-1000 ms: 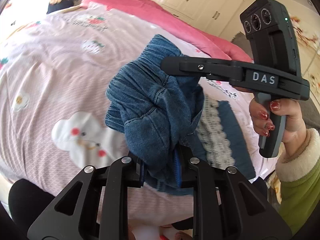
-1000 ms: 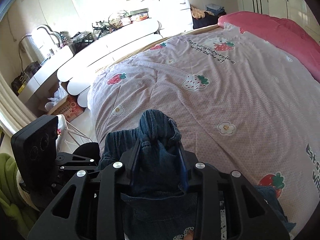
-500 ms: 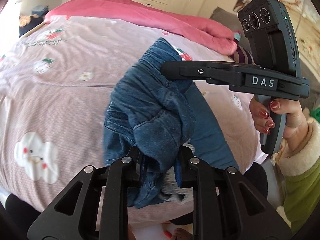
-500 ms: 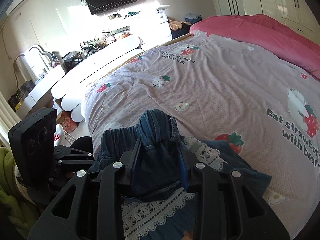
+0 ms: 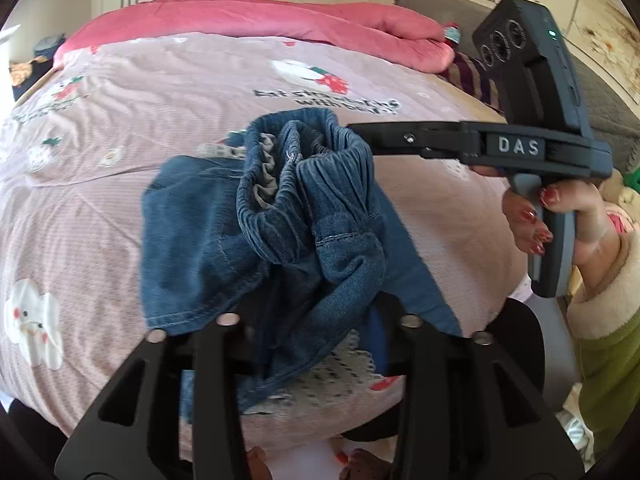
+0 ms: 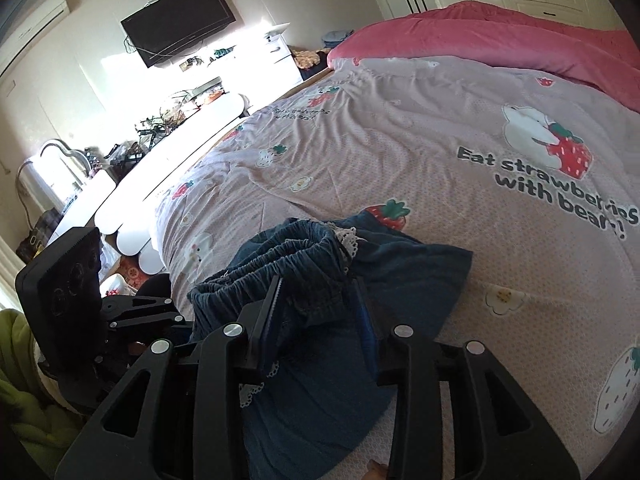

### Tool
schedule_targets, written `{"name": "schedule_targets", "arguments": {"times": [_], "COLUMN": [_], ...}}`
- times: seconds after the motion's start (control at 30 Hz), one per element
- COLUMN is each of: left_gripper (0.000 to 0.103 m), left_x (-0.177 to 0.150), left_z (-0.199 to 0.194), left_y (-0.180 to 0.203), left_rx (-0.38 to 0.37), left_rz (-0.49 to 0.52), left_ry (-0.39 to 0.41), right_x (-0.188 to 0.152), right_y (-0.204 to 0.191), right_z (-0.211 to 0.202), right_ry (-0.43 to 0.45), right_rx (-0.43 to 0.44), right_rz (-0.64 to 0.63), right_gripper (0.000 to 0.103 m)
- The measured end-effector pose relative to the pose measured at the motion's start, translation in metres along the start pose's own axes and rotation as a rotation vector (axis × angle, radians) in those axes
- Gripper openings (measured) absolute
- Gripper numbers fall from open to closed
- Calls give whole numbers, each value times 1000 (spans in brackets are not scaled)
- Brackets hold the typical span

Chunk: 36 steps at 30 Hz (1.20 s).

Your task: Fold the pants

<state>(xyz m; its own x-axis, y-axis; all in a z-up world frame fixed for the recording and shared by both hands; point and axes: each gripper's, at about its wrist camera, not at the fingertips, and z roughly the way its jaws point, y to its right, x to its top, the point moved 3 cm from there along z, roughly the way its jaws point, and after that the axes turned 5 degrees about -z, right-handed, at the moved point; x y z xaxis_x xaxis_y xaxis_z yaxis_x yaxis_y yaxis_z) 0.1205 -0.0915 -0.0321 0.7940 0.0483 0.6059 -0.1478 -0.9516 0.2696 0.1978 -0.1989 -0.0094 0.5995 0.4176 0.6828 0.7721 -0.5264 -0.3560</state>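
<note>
Pants [image 5: 256, 216] of blue denim are seen bunched on a pink duvet [image 5: 120, 120] printed with strawberries and bears, near the bed's close edge. The gathered waistband [image 5: 304, 168] is heaped on top, with lace trim [image 5: 340, 364] showing beneath. The left gripper [image 5: 316, 320] has just been opening; its jaws stand partly apart with a fold of denim lying between them, and no firm pinch is seen. The right gripper [image 6: 320, 308] has likewise just been opening; a fold of denim below the waistband sits between its parted jaws, apparently loose rather than clamped. In the left view the right gripper's finger [image 5: 404, 140] reaches the waistband from the right, held by a hand [image 5: 560, 216] in a cream-cuffed green sleeve [image 5: 608, 360]. A red blanket [image 6: 500, 36] lies at the far end of the bed.
</note>
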Motion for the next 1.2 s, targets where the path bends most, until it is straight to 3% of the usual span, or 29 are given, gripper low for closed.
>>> {"name": "schedule_targets", "arguments": {"times": [0.07, 0.3, 0.47, 0.6, 0.7, 0.8, 0.87, 0.97, 1.1, 1.2], "left_gripper": [49, 66, 72, 85, 88, 88, 88, 88, 88, 88], "left_x": [-6, -22, -14, 5, 25, 45, 54, 62, 61, 60], "left_z": [-1, 11, -16, -53, -58, -44, -32, -9, 10, 26], "left_y": [9, 38, 25, -20, -55, -87, -93, -88, -86, -83], "left_rx": [-23, -119, -234, -165, -43, 31, 33, 44, 48, 40], "left_rz": [14, 84, 14, -45, -102, -154, -153, -112, -54, -16], "left_ry": [-8, -64, -36, 62, 95, 65, 37, -8, -52, -92], "right_x": [-3, -17, -21, -19, -21, -26, -31, -40, -55, -62], "right_y": [7, 21, 16, -5, -35, -68, -94, -130, -171, -184], "right_z": [-6, -21, -34, -47, -50, -47, -40, -20, 17, 44], "right_ry": [7, 9, 34, 61, 64, 52, 31, -24, -108, -164], "right_rx": [-8, -67, -107, -136, -124, -93, -70, -49, -91, -130], "right_rz": [26, 88, 89, 21, -65, -150, -215, -336, -553, -676], "right_gripper": [49, 60, 72, 76, 77, 77, 77, 77, 74, 59]}}
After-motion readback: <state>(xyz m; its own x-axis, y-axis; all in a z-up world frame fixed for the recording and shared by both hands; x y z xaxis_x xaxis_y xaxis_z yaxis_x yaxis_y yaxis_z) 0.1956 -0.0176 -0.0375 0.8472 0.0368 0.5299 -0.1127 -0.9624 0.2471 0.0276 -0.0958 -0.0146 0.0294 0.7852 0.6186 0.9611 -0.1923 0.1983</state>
